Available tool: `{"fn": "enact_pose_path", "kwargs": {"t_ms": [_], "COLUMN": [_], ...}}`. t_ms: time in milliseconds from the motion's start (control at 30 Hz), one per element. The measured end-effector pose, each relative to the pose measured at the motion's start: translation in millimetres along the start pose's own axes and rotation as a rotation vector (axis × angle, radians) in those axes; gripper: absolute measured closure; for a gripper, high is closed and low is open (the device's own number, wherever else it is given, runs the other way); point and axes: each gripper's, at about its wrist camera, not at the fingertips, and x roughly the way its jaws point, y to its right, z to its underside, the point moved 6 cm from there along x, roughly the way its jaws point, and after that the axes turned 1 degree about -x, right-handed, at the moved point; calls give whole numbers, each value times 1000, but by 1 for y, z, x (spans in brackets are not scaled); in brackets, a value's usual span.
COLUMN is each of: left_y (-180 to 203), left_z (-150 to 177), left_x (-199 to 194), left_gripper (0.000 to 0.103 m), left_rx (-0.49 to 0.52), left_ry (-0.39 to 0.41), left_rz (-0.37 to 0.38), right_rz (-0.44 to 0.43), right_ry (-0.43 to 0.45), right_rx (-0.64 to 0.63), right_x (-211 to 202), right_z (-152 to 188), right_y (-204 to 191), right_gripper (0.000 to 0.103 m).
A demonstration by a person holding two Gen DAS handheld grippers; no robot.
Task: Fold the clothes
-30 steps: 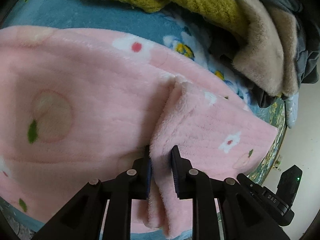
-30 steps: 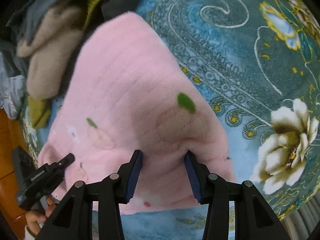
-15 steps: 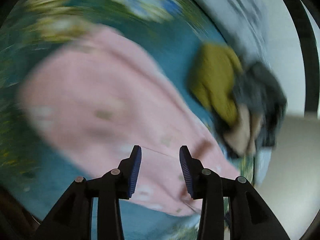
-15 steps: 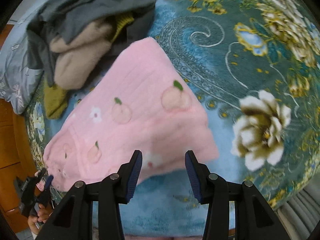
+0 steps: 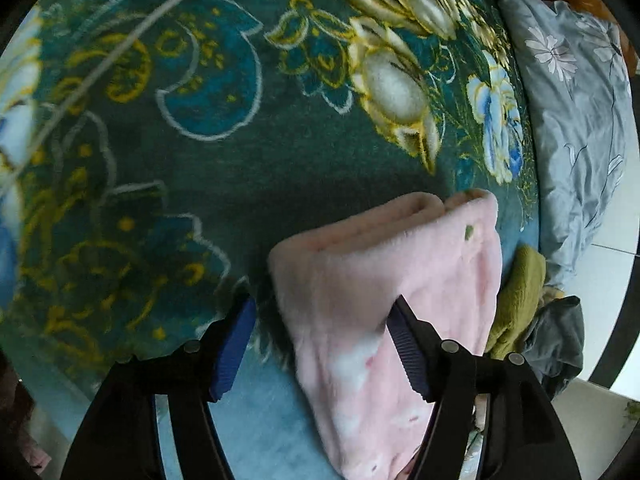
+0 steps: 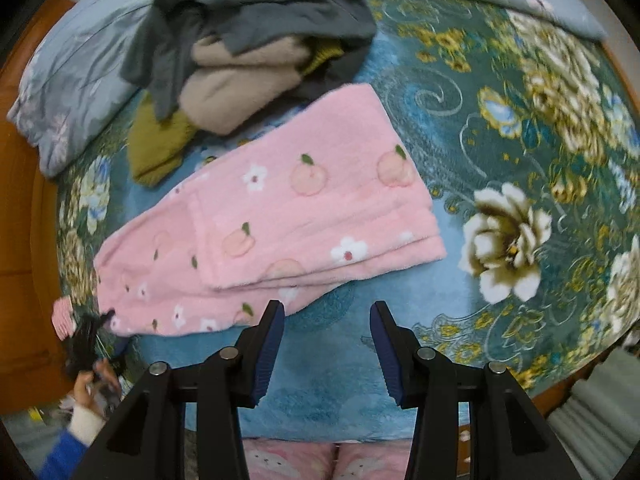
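One pink fleece garment (image 6: 280, 220), printed with peaches and small white flowers, lies folded lengthwise on the teal floral blanket (image 6: 500, 128) of a bed. In the right wrist view it runs slantwise, its layered open edges facing the camera and a narrower folded layer resting on top of a longer one. The right gripper (image 6: 326, 334) hovers just short of that near edge, its jaws spread wide with nothing between them; the tip of its left finger sits right at the garment's edge, though I cannot tell whether it touches.

Seen from the left wrist, the same garment (image 5: 392, 280) shows its rounded folded end, lying between the spread jaws of the left gripper (image 5: 320, 322). Fleece is against the right finger, while a gap separates it from the left finger, so nothing is pinched.

Beyond the garment's far end sits a heap of clothes: a grey piece (image 6: 260, 12) on top, a beige fleece item (image 6: 240, 80) under it, and an olive knit (image 6: 160, 144) at the side. Behind the heap is a grey-blue flowered pillow (image 6: 80, 72). Near the garment's left end, a person's hand (image 6: 94, 380) with a blue sleeve holds the other gripper's handle.
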Motion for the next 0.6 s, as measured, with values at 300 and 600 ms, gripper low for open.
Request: {"fn": "enact_pose_path", "kwargs": {"t_ms": [300, 600], "left_y": [24, 138], "left_z": [2, 72], "left_x": [-5, -72], "left_gripper": [77, 78], "left_rx": [87, 486], "left_ry": [28, 153], "left_rz": [17, 32], "right_rz": [37, -53], "right_ry": [30, 40], "right_rx": [-103, -182], "right_x": [-25, -18], "right_z": [11, 10], "right_y": [-20, -30], "right_gripper": [55, 55]}}
